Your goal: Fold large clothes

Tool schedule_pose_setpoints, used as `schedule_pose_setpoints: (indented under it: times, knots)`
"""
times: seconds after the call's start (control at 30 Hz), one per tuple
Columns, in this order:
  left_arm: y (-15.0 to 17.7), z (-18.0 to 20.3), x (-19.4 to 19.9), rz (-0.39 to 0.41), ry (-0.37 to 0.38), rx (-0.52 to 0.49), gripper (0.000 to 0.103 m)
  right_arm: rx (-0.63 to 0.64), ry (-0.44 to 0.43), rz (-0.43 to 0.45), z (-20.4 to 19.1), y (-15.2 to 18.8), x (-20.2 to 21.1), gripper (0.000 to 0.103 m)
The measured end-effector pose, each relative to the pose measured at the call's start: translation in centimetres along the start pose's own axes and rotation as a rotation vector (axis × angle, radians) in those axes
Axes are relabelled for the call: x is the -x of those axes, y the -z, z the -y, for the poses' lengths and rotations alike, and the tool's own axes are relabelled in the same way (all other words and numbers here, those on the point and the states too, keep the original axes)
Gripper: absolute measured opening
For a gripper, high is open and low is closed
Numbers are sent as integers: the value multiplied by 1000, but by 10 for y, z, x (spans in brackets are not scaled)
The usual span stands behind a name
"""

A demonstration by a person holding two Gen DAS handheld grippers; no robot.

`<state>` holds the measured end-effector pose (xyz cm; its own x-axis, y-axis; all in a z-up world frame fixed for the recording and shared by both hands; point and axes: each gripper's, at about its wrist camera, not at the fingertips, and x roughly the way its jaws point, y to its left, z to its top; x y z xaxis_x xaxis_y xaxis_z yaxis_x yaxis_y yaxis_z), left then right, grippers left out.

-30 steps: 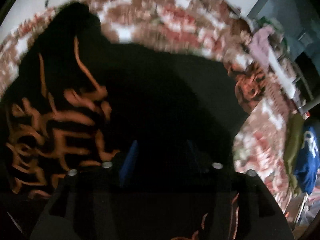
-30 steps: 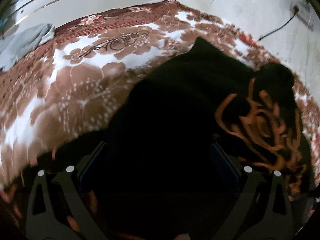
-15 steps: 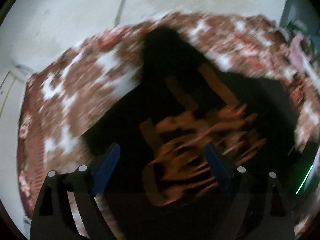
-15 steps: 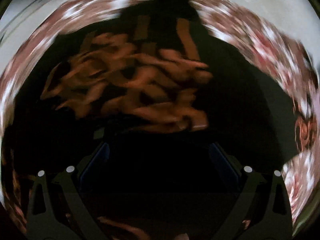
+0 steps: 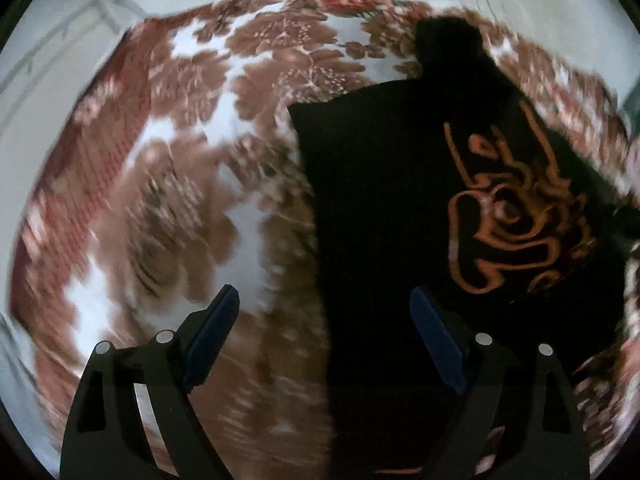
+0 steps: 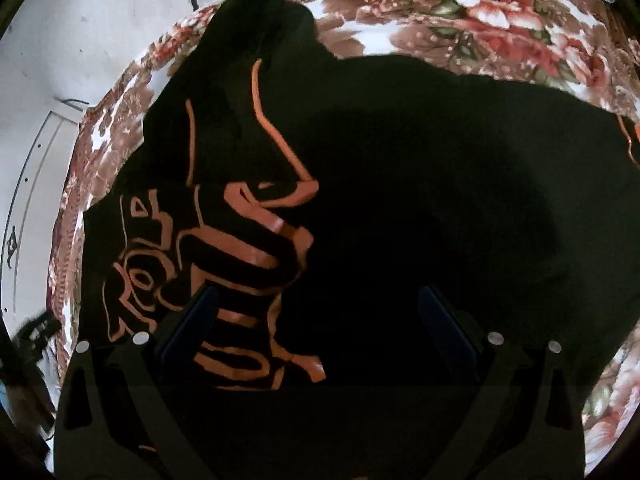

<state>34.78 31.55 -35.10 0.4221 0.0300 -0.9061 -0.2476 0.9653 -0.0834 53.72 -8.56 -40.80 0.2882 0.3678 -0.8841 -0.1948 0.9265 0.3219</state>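
A large black garment (image 5: 384,208) with an orange print (image 5: 516,216) lies on a floral bedspread (image 5: 192,184). In the left wrist view it fills the right half, its straight left edge running down the middle. My left gripper (image 5: 324,312) is open and empty, above that edge, its right finger over the cloth. In the right wrist view the black garment (image 6: 420,208) fills most of the frame, with the orange print (image 6: 224,248) at left, partly folded over. My right gripper (image 6: 316,308) is open over the cloth, holding nothing.
The brown, white and red floral bedspread (image 6: 460,12) covers the bed around the garment. A pale wall (image 6: 100,28) with a cable lies beyond the bed's far edge. A white headboard or panel (image 6: 28,184) shows at far left.
Both grippers swung round over the garment. The left one, narrow a second ago, is now wide open and has moved left to the garment's edge. The right view now centres on plain black cloth.
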Motion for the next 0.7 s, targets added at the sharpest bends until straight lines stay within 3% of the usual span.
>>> schedule_pose_setpoints:
  times: [0.07,0.17,0.27,0.37,0.43,0.53,0.7]
  knots:
    - [10,10,0,8,40,34,86,16,-27,-15,-5,-4,-2,98]
    - [21,31,-5,5,48,-40,86,74,24,-49,-15,-11,-17,98]
    - [21,46,-10,-3,60,-95,86,51,27,-81,-13,-19,-33,91]
    - [18,52,-7,3,75,-100,86,39,59,-110,-6,-20,-44,67]
    - [16,57,-4,15,88,-89,86,-27,31,-111,8,-22,-42,34]
    - [11,64,1,39,100,-77,86,-111,-60,-132,27,-23,-33,27]
    - [6,73,-4,51,82,-77,86,2,-85,-103,14,-31,5,25]
